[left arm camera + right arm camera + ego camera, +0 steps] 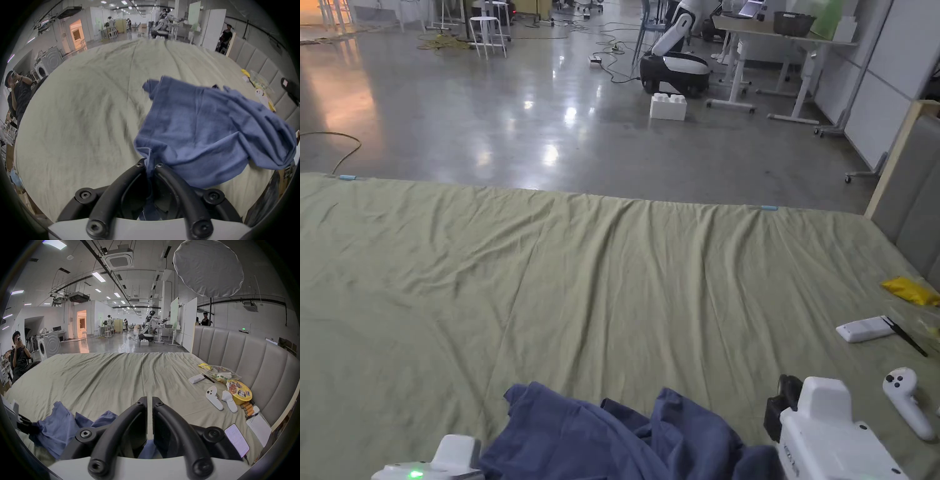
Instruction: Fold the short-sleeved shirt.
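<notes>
The blue shirt (209, 129) lay crumpled at the near edge of the bed, on the green sheet (612, 281), bunched in loose folds rather than spread flat. One part of it, showing a hem and a seam, was lifted off the sheet and hung rumpled from the left gripper (150, 165), whose jaws were closed tight on a pinch of the cloth. The right gripper (149, 402) sat just beside the shirt toward the right edge of the bed, its jaws nearly together with only a narrow gap and nothing between their tips; blue cloth showed beneath its base. Near the right edge, by the padded headboard (243, 350), lay two white controllers (212, 398), a white remote (864, 329) and a phone (237, 439).
</notes>
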{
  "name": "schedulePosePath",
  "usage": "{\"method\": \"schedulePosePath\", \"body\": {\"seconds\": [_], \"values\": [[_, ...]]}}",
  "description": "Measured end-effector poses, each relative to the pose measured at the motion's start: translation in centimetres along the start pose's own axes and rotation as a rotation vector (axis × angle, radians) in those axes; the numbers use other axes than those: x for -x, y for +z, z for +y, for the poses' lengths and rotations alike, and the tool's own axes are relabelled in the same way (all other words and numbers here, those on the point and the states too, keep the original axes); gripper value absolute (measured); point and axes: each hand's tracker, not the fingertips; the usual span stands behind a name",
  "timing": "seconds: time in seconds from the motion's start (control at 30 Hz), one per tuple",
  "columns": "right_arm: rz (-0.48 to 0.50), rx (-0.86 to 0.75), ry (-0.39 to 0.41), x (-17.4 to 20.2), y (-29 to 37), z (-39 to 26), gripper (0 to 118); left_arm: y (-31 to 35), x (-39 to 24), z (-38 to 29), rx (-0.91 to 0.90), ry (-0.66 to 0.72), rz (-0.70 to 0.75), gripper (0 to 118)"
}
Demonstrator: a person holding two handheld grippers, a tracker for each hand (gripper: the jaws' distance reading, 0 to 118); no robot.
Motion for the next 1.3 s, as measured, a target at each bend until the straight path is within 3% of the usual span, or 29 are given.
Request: {"method": "schedulePosePath", "body": {"seconds": [0.03,0.1,0.2,0.27,0.33,0.43,0.5,0.57,0.6,0.63,0.73,0.8,1.3], "values": [[0.02,0.021,0.026,-0.7,-0.7,0.3,6,0.7,0.1,0.3,-0.028,-0.007,0.011,7],[0.099,0.222,-0.057,-2.1,-2.9,-0.7,6,2.6,0.1,0.7,-0.073,-0.032,0.013,7],[0.121,0.358,0.049,-3.2,-5.6,-1.9,12,4.3,0.6,1.0,-0.123,-0.014,-0.001,7],[0.13,0.433,0.078,-3.3,-7.1,-3.5,37,5.0,1.0,1.1,-0.148,-0.003,0.012,7],[0.159,0.521,0.097,-2.9,-8.3,-5.2,52,5.4,1.2,1.0,-0.157,-0.009,0.017,7],[0.2,0.628,0.129,-1.9,-9.7,-7.7,63,5.3,1.6,0.6,-0.152,-0.003,0.016,7],[0.208,0.672,0.16,-1.2,-10.0,-9.3,56,5.0,1.8,0.2,-0.139,0.009,0.017,7],[0.213,0.635,0.13,-0.8,-9.7,-10.2,37,4.8,1.9,-0.2,-0.134,0.015,0.016,7],[0.19,0.61,0.092,-0.8,-9.4,-9.9,19,4.6,2.0,-0.4,-0.131,0.017,0.018,7],[0.196,0.615,0.059,-0.8,-9.3,-9.6,8,4.6,2.1,-0.6,-0.135,0.013,0.023,7],[0.193,0.598,0.071,-0.9,-8.5,-8.8,7,4.8,2.2,-0.4,-0.141,0.019,0.021,7],[0.168,0.528,0.118,-0.8,-7.7,-7.8,7,5.5,2.4,-0.1,-0.178,0.034,0.029,7],[0.106,0.163,0.098,-4.1,-1.7,8.1,7,13.4,6.0,9.4,-0.434,0.009,0.079,7]]}}
